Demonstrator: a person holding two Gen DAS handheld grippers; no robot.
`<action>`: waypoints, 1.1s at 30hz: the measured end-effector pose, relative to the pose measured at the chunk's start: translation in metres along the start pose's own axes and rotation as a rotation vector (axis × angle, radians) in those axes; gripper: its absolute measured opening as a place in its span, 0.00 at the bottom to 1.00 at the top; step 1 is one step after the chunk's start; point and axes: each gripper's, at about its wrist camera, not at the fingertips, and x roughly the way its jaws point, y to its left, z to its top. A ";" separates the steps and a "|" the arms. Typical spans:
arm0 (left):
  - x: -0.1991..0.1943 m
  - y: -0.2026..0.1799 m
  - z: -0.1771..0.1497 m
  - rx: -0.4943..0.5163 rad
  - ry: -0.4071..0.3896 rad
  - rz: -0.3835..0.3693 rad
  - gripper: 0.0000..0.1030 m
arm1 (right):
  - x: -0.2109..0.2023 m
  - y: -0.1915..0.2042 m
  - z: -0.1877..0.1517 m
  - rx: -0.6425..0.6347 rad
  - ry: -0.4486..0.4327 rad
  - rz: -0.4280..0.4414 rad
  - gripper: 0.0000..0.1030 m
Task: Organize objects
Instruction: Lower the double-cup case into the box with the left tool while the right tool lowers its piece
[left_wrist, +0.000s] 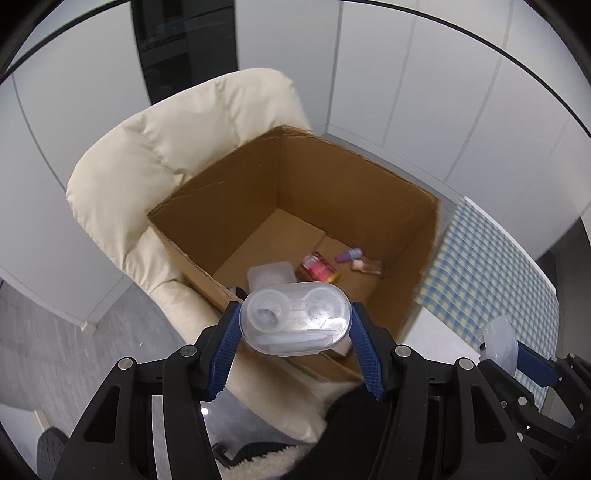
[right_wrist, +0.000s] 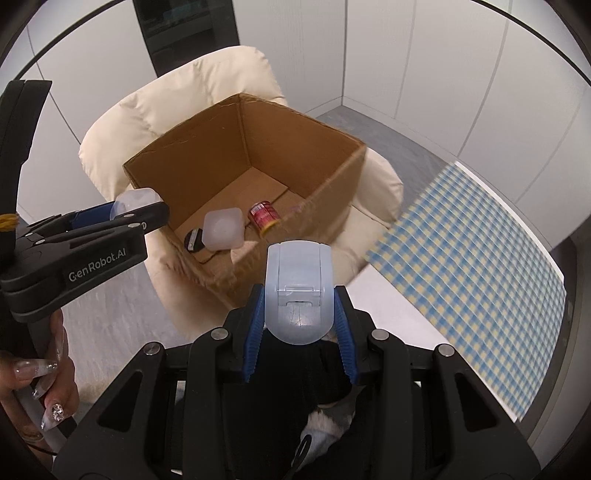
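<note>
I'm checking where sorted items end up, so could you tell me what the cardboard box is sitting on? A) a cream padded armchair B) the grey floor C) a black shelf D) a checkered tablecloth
A: the box sits on the seat of the cream armchair, whose cushions show behind and beside it, while the checkered cloth lies apart to the right.
</note>
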 end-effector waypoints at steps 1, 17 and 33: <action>0.004 0.003 0.002 -0.010 0.006 0.004 0.56 | 0.005 0.003 0.006 -0.008 0.004 0.002 0.37; 0.088 0.047 0.057 -0.158 0.071 0.108 0.56 | 0.105 0.030 0.088 -0.103 0.078 0.052 0.37; 0.120 0.040 0.046 -0.134 0.154 0.104 0.57 | 0.155 0.037 0.105 -0.104 0.124 0.087 0.37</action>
